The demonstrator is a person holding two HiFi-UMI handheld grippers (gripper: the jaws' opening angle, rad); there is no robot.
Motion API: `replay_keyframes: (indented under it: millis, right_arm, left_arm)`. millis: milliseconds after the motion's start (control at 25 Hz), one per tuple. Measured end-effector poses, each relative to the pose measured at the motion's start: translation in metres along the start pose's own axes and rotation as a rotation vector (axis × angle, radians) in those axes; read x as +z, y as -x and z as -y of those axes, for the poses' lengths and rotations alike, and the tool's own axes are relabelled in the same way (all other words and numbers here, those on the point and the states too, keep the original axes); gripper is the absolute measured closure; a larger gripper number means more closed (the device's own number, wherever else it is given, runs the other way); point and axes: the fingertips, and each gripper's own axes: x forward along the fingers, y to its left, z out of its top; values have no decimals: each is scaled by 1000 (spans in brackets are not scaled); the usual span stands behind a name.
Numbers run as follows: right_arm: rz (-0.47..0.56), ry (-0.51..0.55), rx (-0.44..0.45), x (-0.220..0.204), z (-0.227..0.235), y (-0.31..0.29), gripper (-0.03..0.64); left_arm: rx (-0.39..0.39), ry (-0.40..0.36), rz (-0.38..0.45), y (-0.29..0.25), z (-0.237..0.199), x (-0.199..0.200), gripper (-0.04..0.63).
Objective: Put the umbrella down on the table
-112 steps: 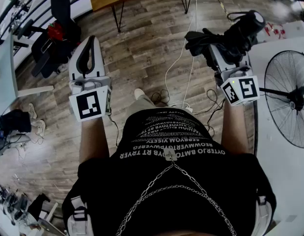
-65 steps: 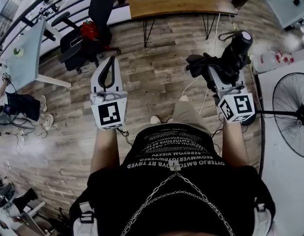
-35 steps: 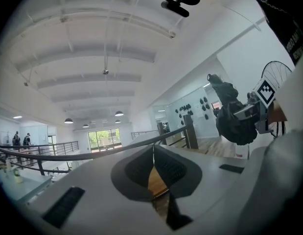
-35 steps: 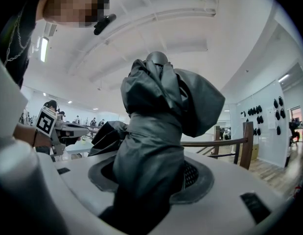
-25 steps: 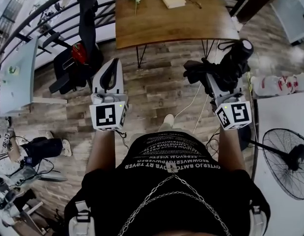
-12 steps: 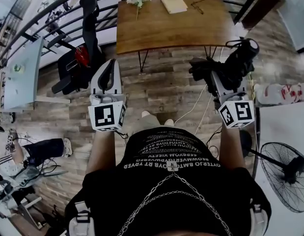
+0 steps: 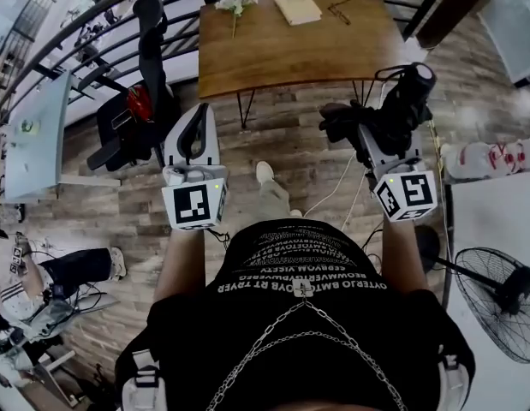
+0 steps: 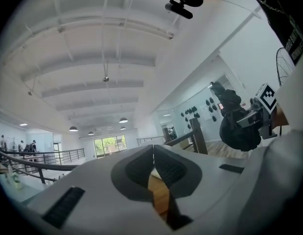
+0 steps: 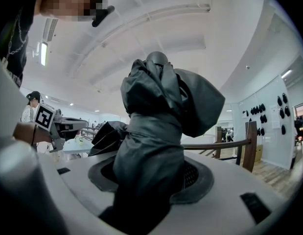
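A folded black umbrella (image 7: 396, 110) stands upright in my right gripper (image 7: 380, 135), whose jaws are shut on its bunched fabric. In the right gripper view the umbrella (image 9: 151, 126) fills the gap between the jaws and its top rises above them. My left gripper (image 7: 199, 114) is held out level beside it, shut with nothing in it; its tips (image 8: 152, 148) meet. The wooden table (image 7: 273, 54) lies ahead of both grippers, beyond a strip of plank floor. Neither gripper is over it.
On the table's far end lie a book (image 7: 297, 7), a sprig of flowers (image 7: 235, 2) and glasses (image 7: 339, 8). An office chair (image 7: 145, 75) stands left of the table, and a fan (image 7: 497, 302) at the right. Cables (image 7: 333, 187) trail on the floor.
The wooden table has come into view and drawn closer as both grippers travelled across the floor towards it. The umbrella stays in the right gripper, and the left stays shut.
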Motion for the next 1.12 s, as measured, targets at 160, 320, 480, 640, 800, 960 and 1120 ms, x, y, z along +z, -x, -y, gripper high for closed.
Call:
replay_keyframes:
  millis: [160, 320, 480, 640, 800, 960, 1120]
  right_arm:
    - [-11, 21, 16, -1, -11, -9, 356]
    - [-18, 24, 24, -1, -11, -15, 356]
    - [-19, 28, 35, 1, -11, -25, 356]
    - [-26, 35, 42, 1, -10, -35, 356]
    - [-38, 37, 44, 1, -3, -59, 356]
    - [-48, 22, 53, 3, 6, -81, 356]
    - [-43, 15, 68, 7, 11, -91, 356]
  left_arm:
    - [-2, 39, 2, -1, -7, -11, 565]
    - [-2, 41, 2, -4, -8, -14, 565]
    - [2, 52, 3, -10, -13, -15, 565]
    - [10, 50, 2, -23, -18, -18, 565]
    - [-4, 58, 1, -50, -25, -23, 565]
    - [-20, 65, -1, -74, -30, -22, 565]
    - [-14, 64, -7, -85, -33, -24, 565]
